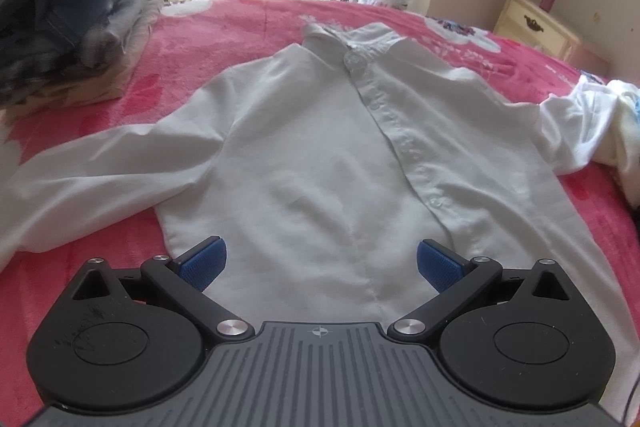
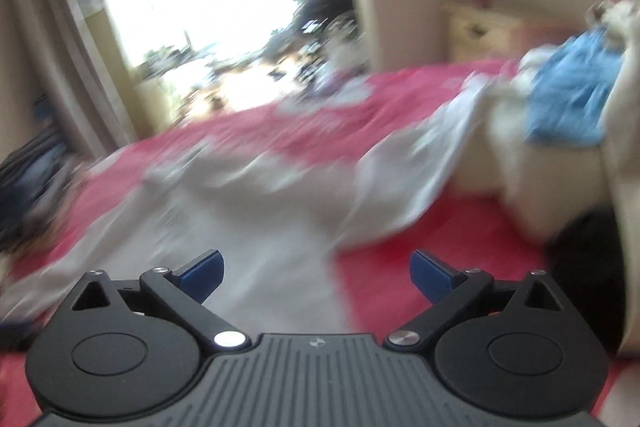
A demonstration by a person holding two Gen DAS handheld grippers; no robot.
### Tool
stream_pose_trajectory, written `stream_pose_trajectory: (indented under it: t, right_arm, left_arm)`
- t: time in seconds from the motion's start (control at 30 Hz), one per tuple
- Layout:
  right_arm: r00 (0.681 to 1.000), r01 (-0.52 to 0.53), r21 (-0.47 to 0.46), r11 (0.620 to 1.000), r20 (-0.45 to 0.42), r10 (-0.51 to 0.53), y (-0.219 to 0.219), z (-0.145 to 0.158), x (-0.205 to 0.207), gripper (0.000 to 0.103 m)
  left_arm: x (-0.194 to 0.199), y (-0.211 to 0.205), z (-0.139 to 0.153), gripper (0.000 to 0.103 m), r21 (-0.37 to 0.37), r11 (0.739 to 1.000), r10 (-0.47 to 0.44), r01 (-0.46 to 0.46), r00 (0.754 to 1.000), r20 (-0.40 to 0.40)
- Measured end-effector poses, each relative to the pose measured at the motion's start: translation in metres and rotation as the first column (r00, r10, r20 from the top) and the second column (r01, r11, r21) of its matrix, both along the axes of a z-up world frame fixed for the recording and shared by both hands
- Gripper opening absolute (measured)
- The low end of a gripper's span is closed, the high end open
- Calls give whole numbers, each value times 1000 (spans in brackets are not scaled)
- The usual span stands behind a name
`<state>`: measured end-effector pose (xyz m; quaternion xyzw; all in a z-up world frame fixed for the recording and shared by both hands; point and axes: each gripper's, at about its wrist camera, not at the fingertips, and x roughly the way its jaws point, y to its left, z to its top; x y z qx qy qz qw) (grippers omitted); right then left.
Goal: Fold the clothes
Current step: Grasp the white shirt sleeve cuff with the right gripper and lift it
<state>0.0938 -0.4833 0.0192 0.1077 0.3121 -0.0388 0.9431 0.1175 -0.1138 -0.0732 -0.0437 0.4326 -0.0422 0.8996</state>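
While the white shirt [image 1: 312, 147] lies buttoned and face up on the pink blanket [image 1: 240, 23], collar away from you and sleeves out to both sides, your left gripper [image 1: 320, 263] hangs over its hem with fingers spread wide, holding nothing. Your right gripper [image 2: 316, 273] is spread and empty too, above the shirt's right edge in a blurred view. Folded clothes [image 1: 68, 23] are stacked at the far left
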Motion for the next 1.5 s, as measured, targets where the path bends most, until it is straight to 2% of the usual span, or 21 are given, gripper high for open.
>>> stream_pose_trajectory:
  t: [0.1,0.17,0.3,0.4,0.5,0.57,0.73,0.8,0.87,0.93,0.97,1.1,1.23,1.37,1.5]
  right_arm:
    - [995,93,-78,993,31,-91,-36,12,45,93]
    - [988,148,-86,985,44,-145,-59,19,75,85]
    - [975,223,-142,964,31,-221,-103,26,143,82]
    - [969,237,-226,945,-18,-247,-119,21,194,78]
    - [966,199,-318,927,-95,-240,-126,6,238,75]
    - [957,178,-394,902,-143,-252,-124,-8,262,67]
    - [935,136,-502,854,-221,-278,-120,-34,298,58]
    - [921,123,-525,843,-257,-294,-122,-43,305,47]
    - [904,141,-512,847,-283,-321,-129,-48,306,22]
    - [900,192,-462,866,-269,-344,-139,-45,301,6]
    - [903,226,-425,876,-245,-352,-145,-40,295,4]
    - [910,367,-260,893,-100,-403,-166,-9,265,3]
    - [889,454,-55,889,85,-449,-179,30,227,3]
    - [878,397,36,917,274,-392,-163,77,194,3]
    - [882,249,91,964,390,-264,-127,120,166,3]
  left_arm:
    - [6,2,-8,100,-10,1000,-9,9,1000,-23]
    - [8,2,-12,99,-11,1000,-17,16,999,-34]
    - [12,2,-19,96,-6,999,-37,36,998,-50]
    - [14,2,-24,96,-7,999,-48,47,997,-64]
    - [16,1,-28,96,-3,999,-52,52,996,-79]
    - [18,0,-30,96,1,999,-53,53,994,-91]
    - [19,-2,-35,95,21,998,-60,63,992,-113]
    - [19,-3,-36,95,27,998,-61,64,991,-117]
    - [20,-3,-36,95,31,998,-59,63,991,-121]
    - [21,-4,-36,95,35,997,-58,62,991,-123]
    - [21,-5,-36,95,37,997,-57,62,991,-124]
    - [22,-6,-37,95,39,997,-58,64,991,-124]
    - [21,-4,-37,95,35,998,-57,61,992,-115]
    - [21,-1,-37,95,26,998,-50,53,993,-106]
    - [18,5,-36,95,5,999,-36,37,994,-99]
